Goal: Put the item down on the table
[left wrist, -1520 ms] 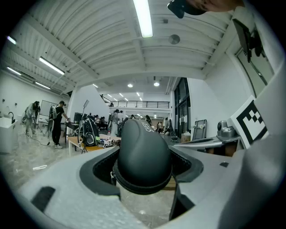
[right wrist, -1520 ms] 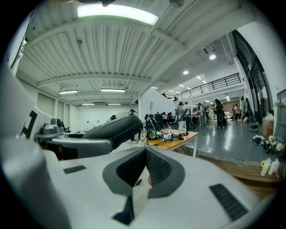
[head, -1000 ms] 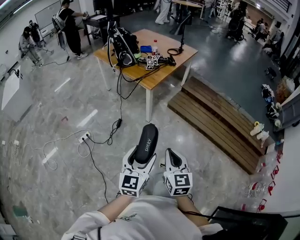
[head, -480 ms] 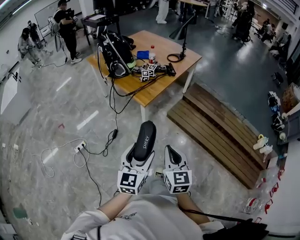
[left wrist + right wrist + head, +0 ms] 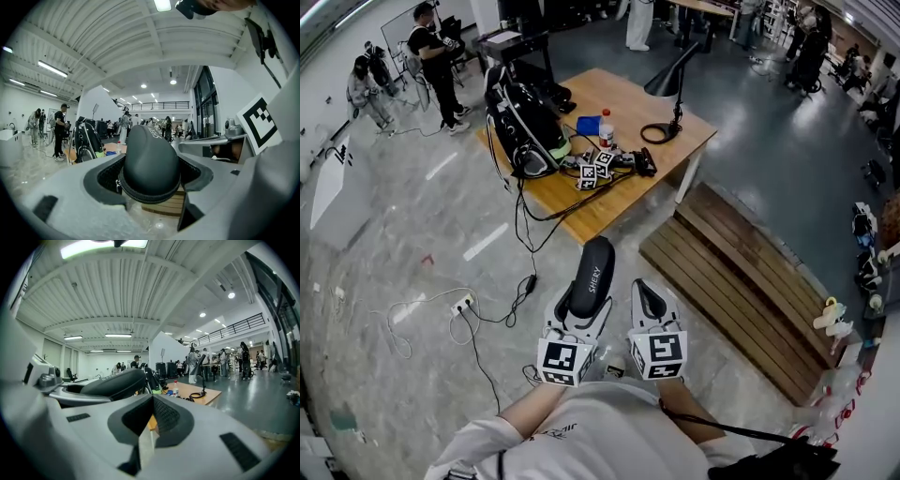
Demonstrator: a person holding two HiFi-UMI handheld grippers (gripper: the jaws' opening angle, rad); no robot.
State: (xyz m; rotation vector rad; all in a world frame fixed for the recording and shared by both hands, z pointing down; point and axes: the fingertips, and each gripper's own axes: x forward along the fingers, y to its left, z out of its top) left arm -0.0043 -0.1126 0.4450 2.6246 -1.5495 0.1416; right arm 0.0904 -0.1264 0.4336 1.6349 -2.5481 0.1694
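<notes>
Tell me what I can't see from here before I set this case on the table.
- Head view: the black zip case's near end, hidden between the left gripper's jaws.
- Left gripper view: much of the wooden table, blocked by the case.
- Head view: the clutter beside the bottle, too small to identify.

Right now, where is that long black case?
In the head view, the black case sits clamped in the left gripper, beside the empty right gripper, above the floor and short of the wooden table.
</notes>
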